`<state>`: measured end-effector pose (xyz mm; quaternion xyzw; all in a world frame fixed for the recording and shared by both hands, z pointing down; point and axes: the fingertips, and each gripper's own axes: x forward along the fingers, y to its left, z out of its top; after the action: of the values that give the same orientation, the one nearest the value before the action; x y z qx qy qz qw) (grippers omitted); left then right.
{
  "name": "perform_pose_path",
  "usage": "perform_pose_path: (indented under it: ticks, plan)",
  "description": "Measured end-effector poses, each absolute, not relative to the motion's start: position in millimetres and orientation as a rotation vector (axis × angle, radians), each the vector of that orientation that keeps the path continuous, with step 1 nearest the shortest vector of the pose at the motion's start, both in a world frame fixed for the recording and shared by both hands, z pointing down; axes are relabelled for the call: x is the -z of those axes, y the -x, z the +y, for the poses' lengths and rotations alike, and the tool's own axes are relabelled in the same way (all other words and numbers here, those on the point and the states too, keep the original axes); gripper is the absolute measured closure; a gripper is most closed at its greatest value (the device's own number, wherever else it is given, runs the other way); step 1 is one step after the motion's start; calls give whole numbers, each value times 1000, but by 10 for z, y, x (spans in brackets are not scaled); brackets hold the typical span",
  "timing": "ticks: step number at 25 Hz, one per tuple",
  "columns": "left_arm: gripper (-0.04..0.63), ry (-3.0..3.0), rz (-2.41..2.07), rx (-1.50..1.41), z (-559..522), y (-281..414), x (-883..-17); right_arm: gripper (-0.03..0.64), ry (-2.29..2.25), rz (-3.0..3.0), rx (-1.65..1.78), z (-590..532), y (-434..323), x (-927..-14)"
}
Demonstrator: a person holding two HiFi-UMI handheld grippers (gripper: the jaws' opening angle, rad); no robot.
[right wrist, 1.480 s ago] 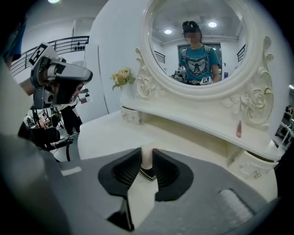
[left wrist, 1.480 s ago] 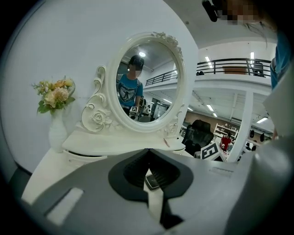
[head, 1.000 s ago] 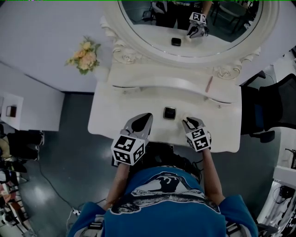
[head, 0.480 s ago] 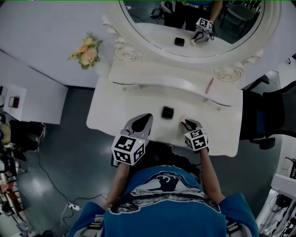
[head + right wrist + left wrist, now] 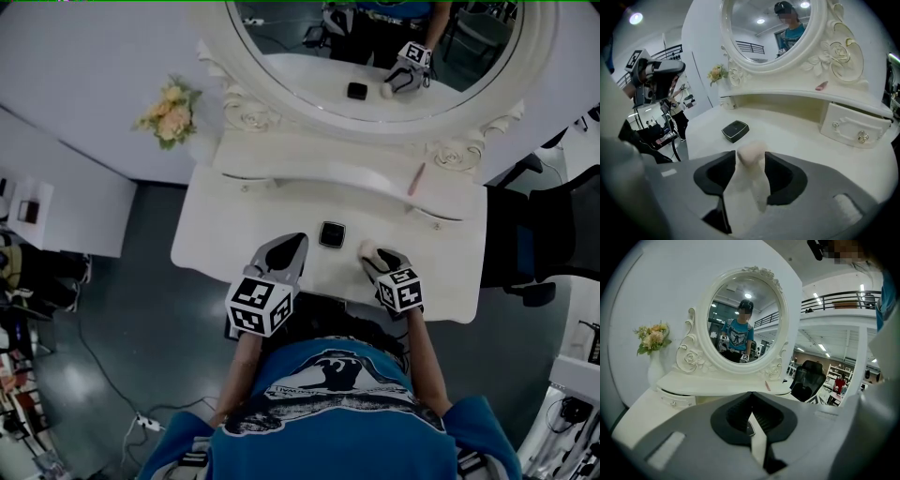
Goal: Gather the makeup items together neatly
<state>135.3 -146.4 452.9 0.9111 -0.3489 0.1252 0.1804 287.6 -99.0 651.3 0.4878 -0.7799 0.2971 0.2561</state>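
A beige makeup sponge stands on the white dressing table between the jaws of my right gripper. Those jaws are opening and no longer squeeze it. In the head view the sponge shows just past the right gripper. A black square compact lies a little to its left, also seen in the right gripper view as the compact. My left gripper hovers left of the compact, its jaws shut with nothing between them. A pink stick lies on the raised shelf.
An oval mirror in an ornate white frame rises behind the shelf. A vase of flowers stands at the back left. A small drawer sits under the shelf on the right. A black office chair is beside the table's right end.
The right gripper's jaws have spread apart around the sponge. The left gripper has stayed where it was. The head camera has shifted slightly.
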Motion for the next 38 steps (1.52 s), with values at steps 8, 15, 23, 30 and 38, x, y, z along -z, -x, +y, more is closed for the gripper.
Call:
perform_pose_path:
  ticks: [8, 15, 23, 30, 38]
  plan:
    - [581, -2578, -975, -366, -1490, -1420, -4544, 417, -1432, -2143, -719, -1229, -3214, -6099]
    - [581, -2573, -980, -374, -1526, -1385, -4544, 417, -1557, -2111, -608, -1754, -3649, -5719]
    - [581, -2571, -978, -381, -1578, -1314, -4543, 419, -1726, -1984, -619, -2299, -4172, -5531]
    - [581, -2569, -972, -392, -1655, -1218, -4546, 434, -1814, -1843, -725, -2649, -4525, -5622]
    - [581, -2556, -980, -395, -1754, -1019, -4580, 517, -1855, -1702, -729, -2666, -4579, -5758]
